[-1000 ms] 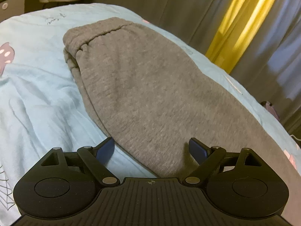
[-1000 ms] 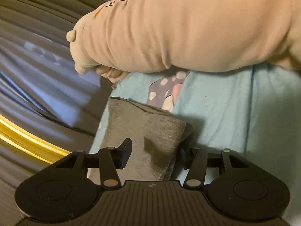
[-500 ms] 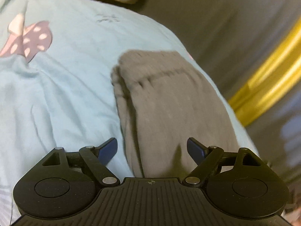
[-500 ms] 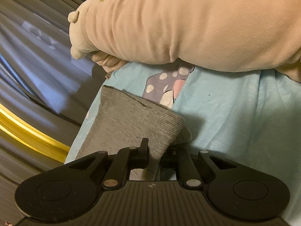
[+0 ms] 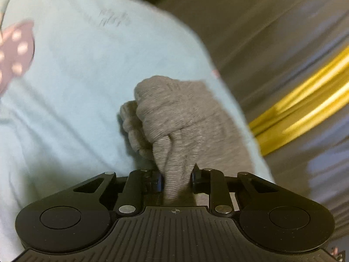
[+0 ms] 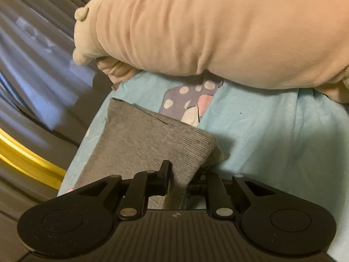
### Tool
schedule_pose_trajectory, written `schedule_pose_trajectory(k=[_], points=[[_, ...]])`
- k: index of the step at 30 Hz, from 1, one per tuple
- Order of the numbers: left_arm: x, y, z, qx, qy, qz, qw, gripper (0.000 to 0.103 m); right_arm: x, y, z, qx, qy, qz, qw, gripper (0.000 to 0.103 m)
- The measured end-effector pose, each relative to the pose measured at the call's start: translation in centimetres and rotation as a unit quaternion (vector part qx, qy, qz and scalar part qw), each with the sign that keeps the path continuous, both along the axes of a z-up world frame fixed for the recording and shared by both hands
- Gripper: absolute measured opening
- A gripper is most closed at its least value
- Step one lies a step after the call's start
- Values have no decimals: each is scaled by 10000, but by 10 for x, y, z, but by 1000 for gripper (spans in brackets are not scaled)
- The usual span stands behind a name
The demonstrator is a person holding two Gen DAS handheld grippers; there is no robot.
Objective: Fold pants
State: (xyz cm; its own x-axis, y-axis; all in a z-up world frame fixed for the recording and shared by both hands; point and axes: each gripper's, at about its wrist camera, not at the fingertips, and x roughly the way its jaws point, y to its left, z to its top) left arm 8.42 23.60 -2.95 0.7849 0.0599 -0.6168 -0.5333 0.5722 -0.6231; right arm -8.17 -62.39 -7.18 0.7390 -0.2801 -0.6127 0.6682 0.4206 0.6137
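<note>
While two grippers clamp one pants (image 5: 185, 118) | left gripper (image 5: 176, 178) fingers just closed | right gripper (image 6: 182, 178) fingers pinching cuff

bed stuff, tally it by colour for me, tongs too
grey: 1, the pants, pinched at both ends
light blue: 1, the bedsheet
beige: 1, the plush pillow
black: 2, the left tongs and right tongs, each shut on the pants; the left have just been closing on them
total: 5
</note>
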Motion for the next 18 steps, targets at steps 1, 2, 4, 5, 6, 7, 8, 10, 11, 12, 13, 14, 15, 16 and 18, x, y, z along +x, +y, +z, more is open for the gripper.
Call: schedule_pose_trajectory(k=[1, 2, 4, 5, 6, 7, 8, 10, 11, 12, 13, 14, 15, 16, 18], points=[[-7, -2, 6, 81, -179, -22, 9998, 24, -2, 2, 3, -68, -66, -27, 10000, 11], [-11, -5, 11, 244, -248, -69, 9994, 25, -4, 3, 5, -145, -173, -1, 9997, 11], [-9, -12, 12, 746, 152, -135, 9970, 35, -6, 3, 6, -203, -182, 31, 9996, 12], [-5, -13, 9, 888, 443, -97, 9950, 43, -5, 2, 3, -169, -68, 33, 9998, 16], [-4, -14, 6, 949, 686, -29, 9931, 48, -4, 1, 0, -129, 20, 45, 9999, 17], [-8, -17, 5, 1010, 777, 71, 9918, 51, -5, 0, -2, -91, 20, 19, 10000, 18], [-13, -21, 8, 1142, 759, 181, 9904, 62, -7, -1, -3, -26, -54, 0, 10000, 20], [-24, -37, 19, 1456, 691, 263, 9866, 80, -9, -3, -3, 91, -132, -1, 9999, 25], [-34, -48, 25, 1612, 549, 208, 9852, 84, -10, -4, -4, 138, -184, 35, 9997, 34], [-39, -57, 28, 1690, 439, 85, 9846, 88, -11, -4, -4, 195, -253, 72, 9995, 38], [-41, -66, 31, 1723, 407, -107, 9841, 90, -12, -6, -6, 280, -383, 87, 9988, 42], [-44, -78, 33, 1722, 391, -368, 9836, 93, -12, -6, -6, 327, -442, 75, 9985, 44], [-46, -90, 32, 1714, 364, -567, 9829, 95, -12, -6, -7, 372, -473, 55, 9982, 44], [-49, -102, 30, 1723, 326, -752, 9816, 95, -11, -6, -7, 379, -478, 54, 9981, 46], [-50, -127, 26, 1802, 216, -1035, 9779, 96, -7, -5, -6, 338, -486, 119, 9982, 44]])
